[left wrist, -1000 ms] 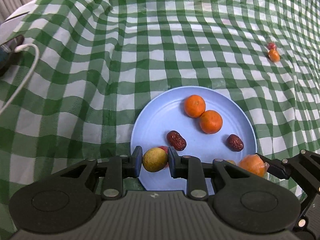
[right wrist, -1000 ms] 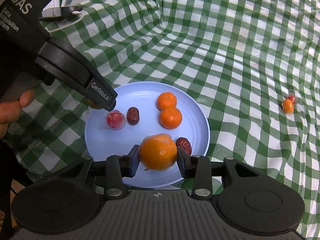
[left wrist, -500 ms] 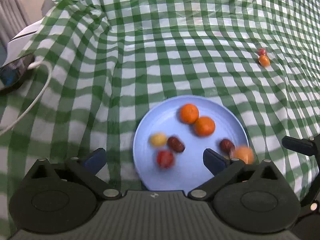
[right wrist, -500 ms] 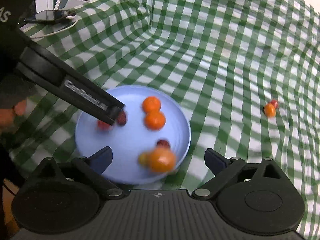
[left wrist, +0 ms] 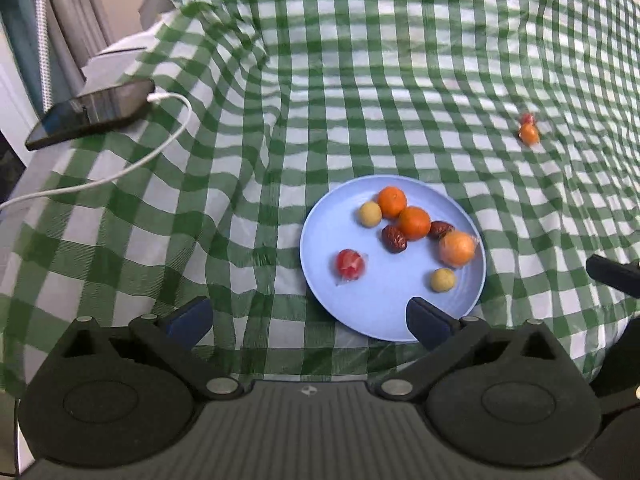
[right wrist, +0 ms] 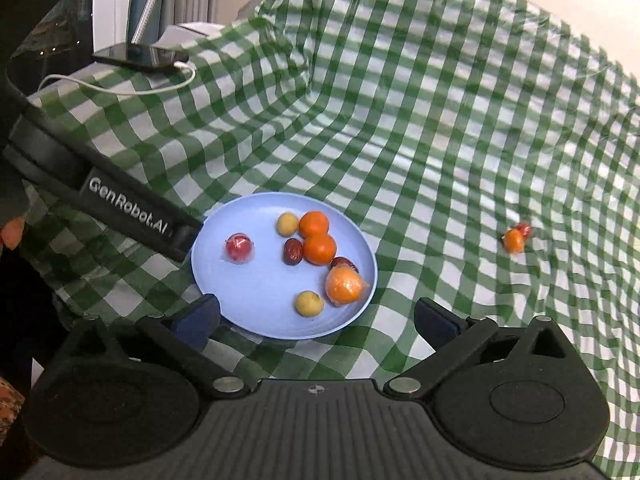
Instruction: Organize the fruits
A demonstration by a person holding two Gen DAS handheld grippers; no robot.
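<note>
left wrist view: left gripper point(left wrist: 308, 318) and right gripper point(right wrist: 316, 316) both spread, empty, above blue plate point(left wrist: 320, 264)

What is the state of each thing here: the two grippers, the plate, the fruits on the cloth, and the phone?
Left gripper: open, empty.
Right gripper: open, empty.
Plate: flat on the cloth, holding eight fruits.
Wrapped orange: lying on the plate.
Two small fruits: not on the plate, touching each other.
Phone: cable plugged in.

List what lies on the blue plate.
On the blue plate: two oranges, two dates, two yellowish fruits, a wrapped orange fruit, a wrapped red fruit. The near rim is hidden.
</note>
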